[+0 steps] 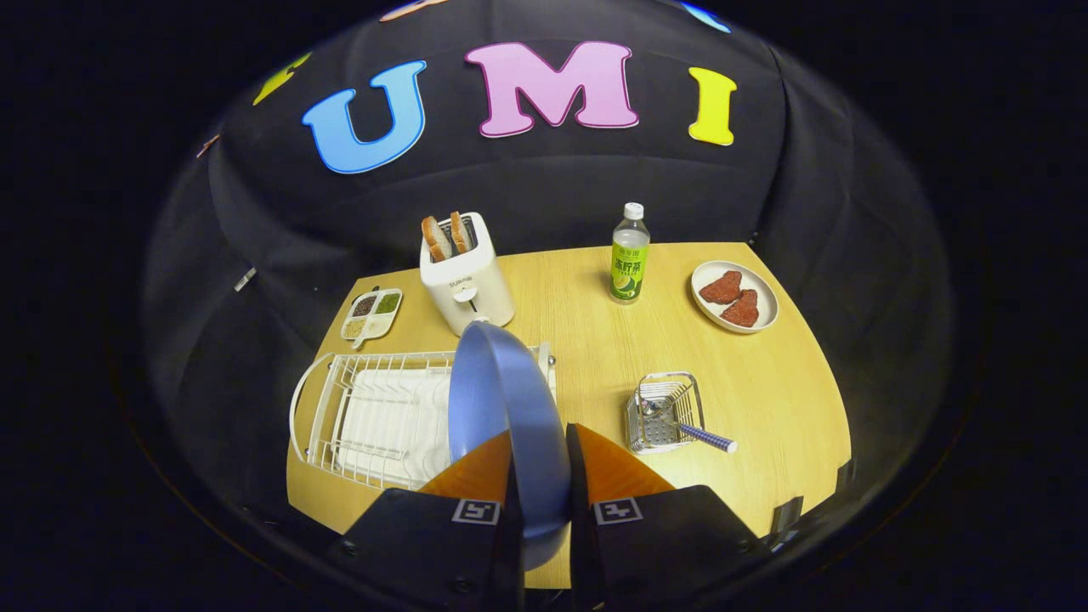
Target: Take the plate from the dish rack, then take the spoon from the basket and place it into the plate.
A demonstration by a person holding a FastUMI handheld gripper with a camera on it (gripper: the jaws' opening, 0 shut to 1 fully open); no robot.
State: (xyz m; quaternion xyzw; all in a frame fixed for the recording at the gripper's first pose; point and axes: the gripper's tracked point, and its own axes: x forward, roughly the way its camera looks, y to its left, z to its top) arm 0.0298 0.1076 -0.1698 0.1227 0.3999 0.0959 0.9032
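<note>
So I've got the claw (541,476) clamped on the blue plate (501,399), both fingers pinching its rim, one on each face. The plate stands on edge, over the right end of the white dish rack (374,416), and I can't tell if it's touching the wires. To the right on the table (765,399) sits the little wire basket (663,412) with the spoon (697,435) in it, its handle poking out over the rim. Beyond that: a toaster (466,276) with two bread slices, a bottle (630,255), a seasoning tray (372,314) and a dish of meat (734,296).
</note>
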